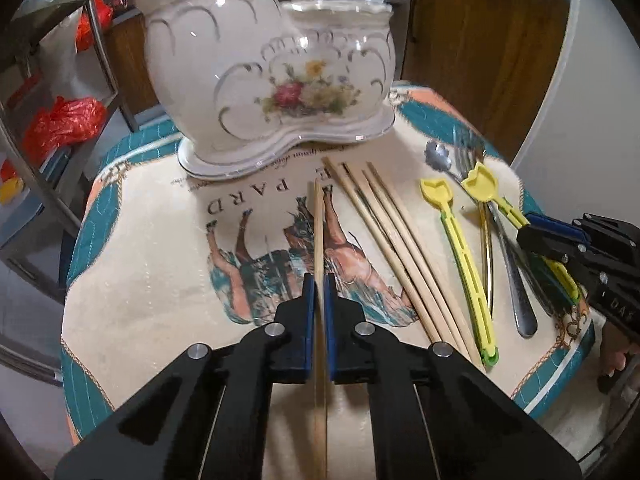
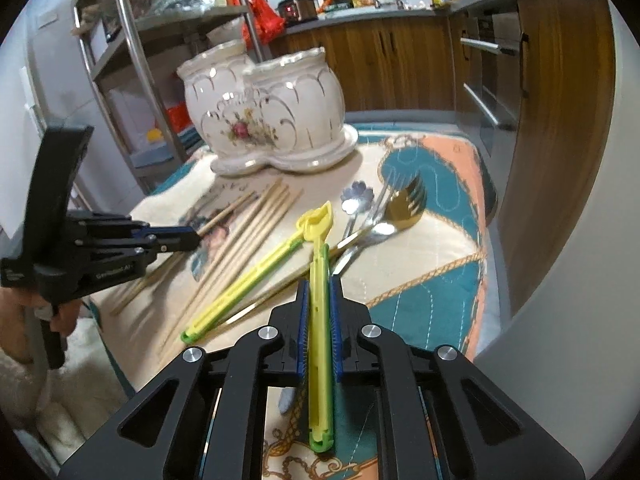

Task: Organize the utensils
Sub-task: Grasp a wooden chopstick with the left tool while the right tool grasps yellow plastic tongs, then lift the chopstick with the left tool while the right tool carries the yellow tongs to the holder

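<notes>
A white ceramic two-pot holder [image 1: 272,84] with a flower print stands at the back of the patterned cloth; it also shows in the right wrist view [image 2: 264,116]. My left gripper [image 1: 319,280] is shut on a wooden chopstick [image 1: 318,220] that points at the holder. Several more chopsticks [image 1: 396,240] lie to its right. My right gripper [image 2: 319,284] is shut on a yellow plastic utensil [image 2: 320,320]. A second yellow utensil [image 2: 244,284] lies beside it. Metal spoons and a fork [image 2: 384,216] lie beyond.
A metal shelf rack [image 2: 132,60] with red bags stands left of the table. Wooden kitchen cabinets [image 2: 400,64] run behind. A white curved surface [image 2: 580,300] rises at the right edge of the table.
</notes>
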